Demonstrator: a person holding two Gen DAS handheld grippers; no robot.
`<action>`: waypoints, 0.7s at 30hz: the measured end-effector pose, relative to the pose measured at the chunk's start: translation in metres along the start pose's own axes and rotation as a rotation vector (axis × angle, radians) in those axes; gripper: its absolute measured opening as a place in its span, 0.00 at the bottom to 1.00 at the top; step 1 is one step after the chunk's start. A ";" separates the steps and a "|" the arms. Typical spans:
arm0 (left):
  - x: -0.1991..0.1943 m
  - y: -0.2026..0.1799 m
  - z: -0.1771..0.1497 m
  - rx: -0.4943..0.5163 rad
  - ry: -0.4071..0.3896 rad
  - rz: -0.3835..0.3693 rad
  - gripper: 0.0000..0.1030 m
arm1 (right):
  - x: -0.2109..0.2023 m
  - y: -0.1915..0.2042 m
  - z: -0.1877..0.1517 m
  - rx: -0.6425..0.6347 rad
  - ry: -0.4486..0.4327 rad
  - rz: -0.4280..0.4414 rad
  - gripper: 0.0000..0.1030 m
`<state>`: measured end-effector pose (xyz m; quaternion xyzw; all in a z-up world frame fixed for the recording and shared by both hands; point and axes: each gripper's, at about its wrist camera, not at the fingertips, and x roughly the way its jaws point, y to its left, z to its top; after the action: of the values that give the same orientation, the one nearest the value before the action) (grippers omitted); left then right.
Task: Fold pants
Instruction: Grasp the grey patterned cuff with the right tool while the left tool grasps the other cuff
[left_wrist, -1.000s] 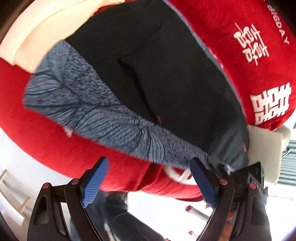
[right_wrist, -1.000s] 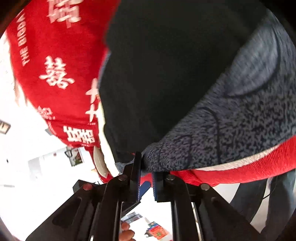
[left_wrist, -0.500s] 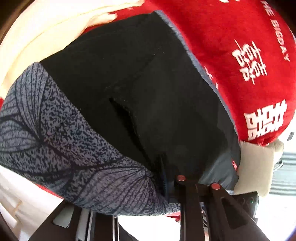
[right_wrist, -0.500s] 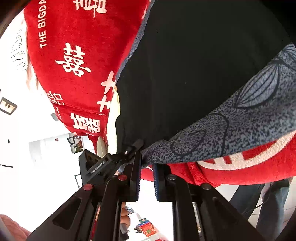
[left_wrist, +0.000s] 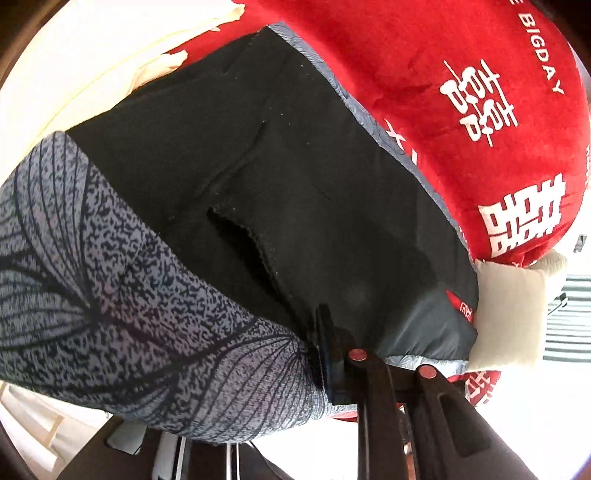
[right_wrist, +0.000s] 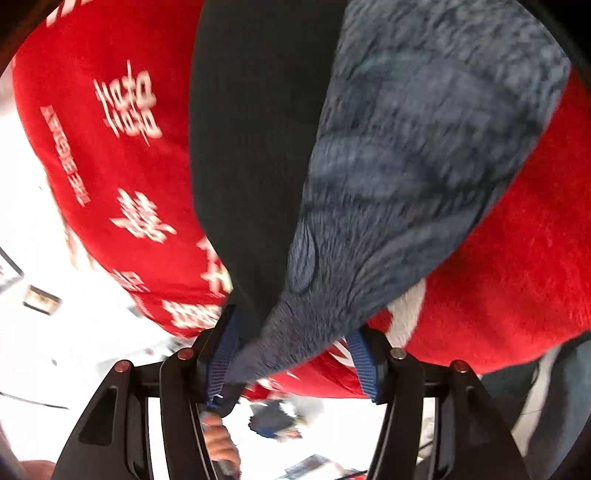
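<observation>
On the red blanket: the pants (left_wrist: 295, 192) lie spread over a red blanket (left_wrist: 461, 59) with white lettering, black inner side up, a grey patterned part folded toward the near edge.

Pants, left view: the black panel fills the middle; the grey patterned fold runs from 9 o'clock down to 6 o'clock, where it hangs over the blanket's edge.

Pants, right view: the black panel is at 12 o'clock, and the grey patterned fabric (right_wrist: 406, 166) sweeps from 1 o'clock down to a bunched tip at 6 o'clock. This view is motion-blurred.

Left tongs (left_wrist: 325, 354): clenched on the pants where grey fold and black panel meet, at 6 o'clock. One finger is buried under the cloth, so only the other shows.

Right tongs (right_wrist: 291, 360): the jaws have just been opening. The grey tip lies between them, against the left blue pad (right_wrist: 221, 358) and clear of the right pad, so the grip looks released.

Other things: a cream cushion (left_wrist: 509, 314) sits at 4 o'clock in the left view, beside the blanket.

Step in hand: probably handing the gathered edge from the right tongs to the left, partway through a fold.

Next move calls for: the right tongs backing clear of the tip without dragging it, then taking a fresh hold farther along the edge, while the left keeps the cloth pinned so the fold lies flat.
</observation>
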<state>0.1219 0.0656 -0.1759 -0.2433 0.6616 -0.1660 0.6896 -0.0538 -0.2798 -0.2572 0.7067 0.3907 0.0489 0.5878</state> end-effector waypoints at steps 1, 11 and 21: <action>0.001 0.000 0.001 0.007 0.004 0.004 0.22 | -0.002 -0.001 0.004 0.015 -0.011 0.036 0.60; -0.003 -0.001 0.003 0.038 0.000 -0.011 0.22 | -0.016 0.060 0.004 -0.139 -0.052 -0.230 0.06; -0.033 -0.039 0.037 0.059 -0.065 -0.063 0.22 | -0.007 0.159 0.037 -0.358 0.015 -0.284 0.07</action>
<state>0.1599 0.0553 -0.1267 -0.2490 0.6258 -0.1990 0.7118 0.0394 -0.3136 -0.1277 0.5288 0.4756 0.0393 0.7019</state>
